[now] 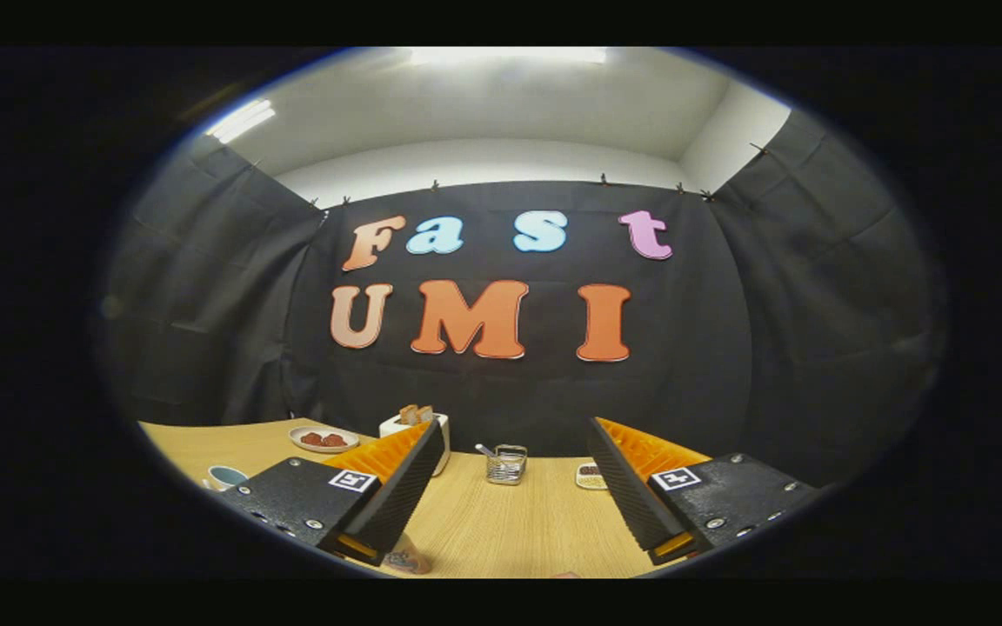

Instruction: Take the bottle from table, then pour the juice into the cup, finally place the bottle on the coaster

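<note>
Bottle not yet picked up: the claw (514, 487) hangs with fingers apart and empty above the desk (501, 530). Pouring and the coaster remain.

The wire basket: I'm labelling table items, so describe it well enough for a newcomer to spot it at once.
On the wooden table, look beyond the open claw, near the far edge by the black cloth wall. The wire basket stands there, between the white toaster and a small dish. It alone is see-through metal mesh, with a utensil sticking out.
</note>
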Demonstrator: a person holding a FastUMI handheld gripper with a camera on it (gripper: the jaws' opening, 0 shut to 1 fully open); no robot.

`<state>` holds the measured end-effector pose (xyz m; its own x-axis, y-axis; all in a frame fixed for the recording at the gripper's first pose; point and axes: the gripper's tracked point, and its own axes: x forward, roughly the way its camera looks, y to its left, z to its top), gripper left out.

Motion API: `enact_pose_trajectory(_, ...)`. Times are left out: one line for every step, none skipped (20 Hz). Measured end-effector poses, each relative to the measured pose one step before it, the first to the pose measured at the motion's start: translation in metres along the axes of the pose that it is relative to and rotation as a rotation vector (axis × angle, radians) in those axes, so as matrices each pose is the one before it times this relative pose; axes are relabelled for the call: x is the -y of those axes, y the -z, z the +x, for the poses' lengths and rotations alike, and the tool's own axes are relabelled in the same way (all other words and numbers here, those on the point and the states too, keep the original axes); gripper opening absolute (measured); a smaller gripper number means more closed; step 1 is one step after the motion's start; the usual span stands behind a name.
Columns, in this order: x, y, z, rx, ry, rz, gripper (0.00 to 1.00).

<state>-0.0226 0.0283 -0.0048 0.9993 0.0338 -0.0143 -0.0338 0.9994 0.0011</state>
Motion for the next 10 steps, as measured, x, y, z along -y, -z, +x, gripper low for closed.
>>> enact_pose_trajectory(-0.00403, -0.00053, 0.00076, -0.00010, -0.01014, 0.00438, 0.99)
enact_pose_trajectory(-0.00164, -0.00060, 0.00149, -0.00245, -0.00492, 0.00473, 0.99)
enact_pose_trajectory(-0.00081, -0.00049, 0.00084, -0.00329, -0.00308, 0.00273, 0.99)
enact_pose_trajectory(-0.00069, 0.00100, 0.00142, -0.00456, 0.00281, 0.00161, 0.99)
enact_pose_trajectory(-0.00085, -0.00037, 0.00193, -0.00233, 0.00169, 0.00252, 0.99)
enact_pose_trajectory(-0.00211, -0.00042, 0.00125, -0.00388, 0.00047, 0.00393, 0.99)
enact_pose_trajectory(-0.00164, -0.00089, 0.00132, -0.00650, -0.00290, 0.00174, 0.99)
enact_pose_trajectory(-0.00165, -0.00126, -0.00028, -0.00452, -0.00181, 0.00132, 0.99)
enact_pose_trajectory(-0.00053, -0.00315, 0.00134, 0.00339, 0.00063, 0.00304, 0.99)
enact_pose_trajectory(-0.00181, -0.00186, 0.00143, 0.00211, 0.00022, 0.00477, 0.99)
